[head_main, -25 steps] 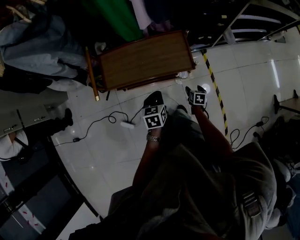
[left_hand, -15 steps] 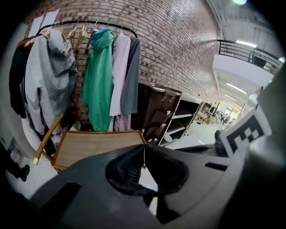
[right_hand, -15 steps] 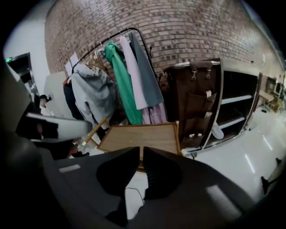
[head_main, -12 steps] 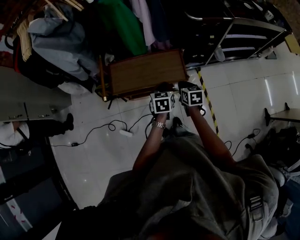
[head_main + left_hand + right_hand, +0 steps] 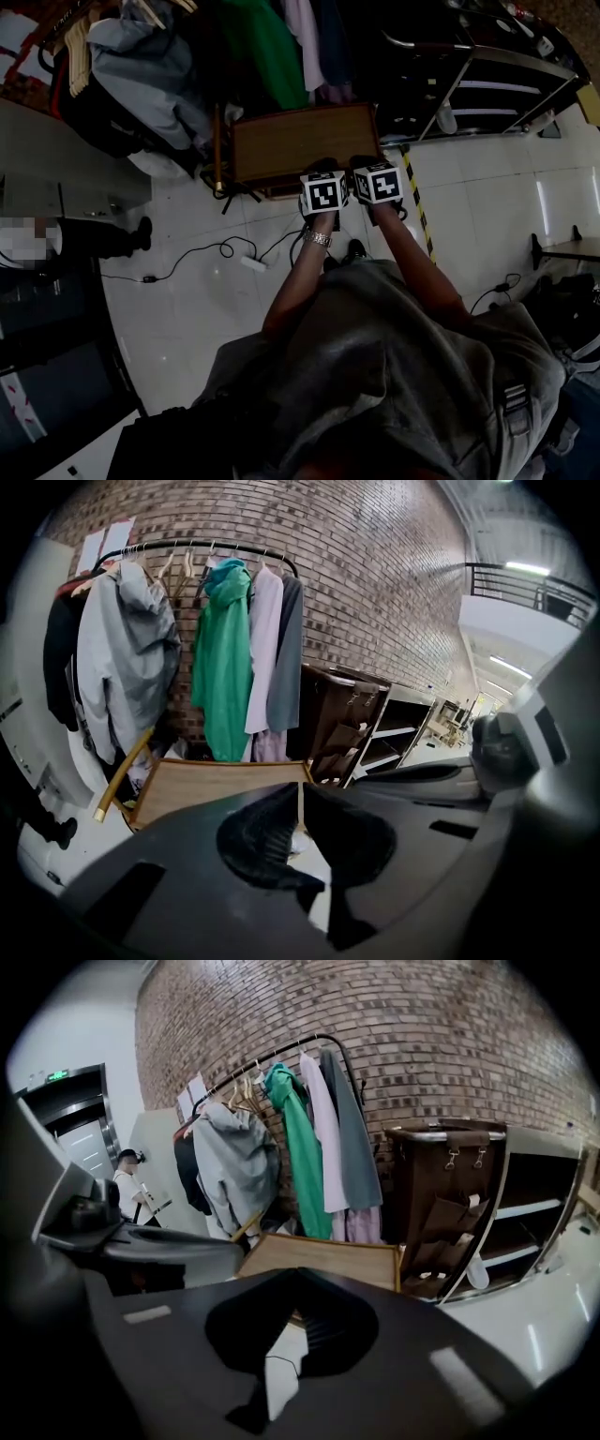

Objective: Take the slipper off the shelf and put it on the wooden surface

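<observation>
The wooden surface [image 5: 305, 145] is a low brown table below the clothes rack. To its right stands a metal shelf [image 5: 497, 80], and a white slipper [image 5: 448, 120] lies at the near end of its low tier; the right gripper view shows that slipper [image 5: 476, 1272] too. My left gripper [image 5: 323, 171] and right gripper [image 5: 366, 165] hang side by side over the table's near edge, well left of the shelf. In the left gripper view the left gripper [image 5: 298, 794] is shut on nothing. In its own view the right gripper [image 5: 298, 1277] is likewise shut and empty.
A rack of hanging clothes, among them a green jacket [image 5: 262, 47], stands behind the table. A brown cabinet [image 5: 450, 1204] stands between the rack and the shelf. Cables [image 5: 216, 253] and a yellow-black tape line [image 5: 419, 202] cross the white tiled floor. A person [image 5: 127, 1190] stands at the left.
Both grippers have moved from over the floor up to the table's near edge and closed in beside each other. The head view has swung towards the rack and shelf.
</observation>
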